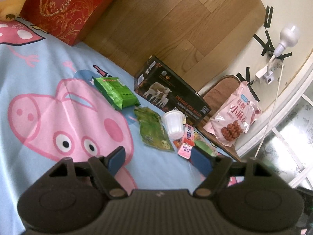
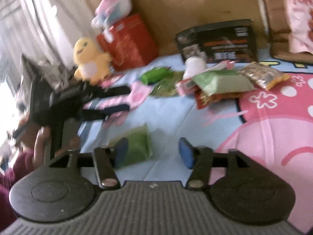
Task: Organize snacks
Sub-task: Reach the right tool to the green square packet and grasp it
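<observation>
Snacks lie on a blue Peppa Pig bedsheet (image 1: pixel 49 78). In the left wrist view I see a bright green packet (image 1: pixel 115 92), a flat green pouch (image 1: pixel 154 131), a white cup (image 1: pixel 173 124), a pink stick packet (image 1: pixel 186 143) and a black box (image 1: pixel 172 94). My left gripper (image 1: pixel 159 159) is open and empty, short of the pile. My right gripper (image 2: pixel 154 152) is open above the sheet; a green packet (image 2: pixel 137 148) lies by its left finger. The left gripper (image 2: pixel 109 99) shows in the blurred right view, open. The pile (image 2: pixel 219 82) lies beyond.
A red gift box (image 1: pixel 74 5) and yellow plush (image 2: pixel 91 60) stand at the bed's head by the wooden headboard (image 1: pixel 176 19). A large pink snack bag (image 1: pixel 234 117) rests on a chair beside the bed. A wall socket with lamp (image 1: pixel 273 58) is beyond it.
</observation>
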### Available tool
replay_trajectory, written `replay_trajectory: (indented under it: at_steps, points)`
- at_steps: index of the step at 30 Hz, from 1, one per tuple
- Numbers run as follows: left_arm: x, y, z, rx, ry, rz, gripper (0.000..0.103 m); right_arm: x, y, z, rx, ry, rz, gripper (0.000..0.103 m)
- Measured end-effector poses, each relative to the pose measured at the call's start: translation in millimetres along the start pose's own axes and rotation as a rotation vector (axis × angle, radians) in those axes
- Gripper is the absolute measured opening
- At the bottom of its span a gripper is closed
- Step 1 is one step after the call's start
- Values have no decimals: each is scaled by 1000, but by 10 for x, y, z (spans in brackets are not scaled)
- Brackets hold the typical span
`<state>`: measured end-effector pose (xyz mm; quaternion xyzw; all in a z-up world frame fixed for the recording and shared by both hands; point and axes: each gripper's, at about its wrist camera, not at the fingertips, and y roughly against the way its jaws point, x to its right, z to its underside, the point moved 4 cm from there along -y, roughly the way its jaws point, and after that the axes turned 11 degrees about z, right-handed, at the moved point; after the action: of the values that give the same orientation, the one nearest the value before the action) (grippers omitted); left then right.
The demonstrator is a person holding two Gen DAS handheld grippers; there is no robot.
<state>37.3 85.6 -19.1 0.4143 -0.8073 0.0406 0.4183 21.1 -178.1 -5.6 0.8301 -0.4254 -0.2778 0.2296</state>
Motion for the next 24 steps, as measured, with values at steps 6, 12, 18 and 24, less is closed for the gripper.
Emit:
replay_trajectory:
  at_steps: [6,12,18,24]
  points:
    - [-6,4,3,0,-1,1,76,-146,-62,32,19,130,37,78]
    - [-7,3,4,0,0,0,77,-259,-154,35,50,193,69,74]
    - [-8,2,3,0,0,-1,77,-309,-176,56,54,174,11,51]
    - [-2,3,8,1,1,-2,78,-370,-172,90,65,221,41,28]
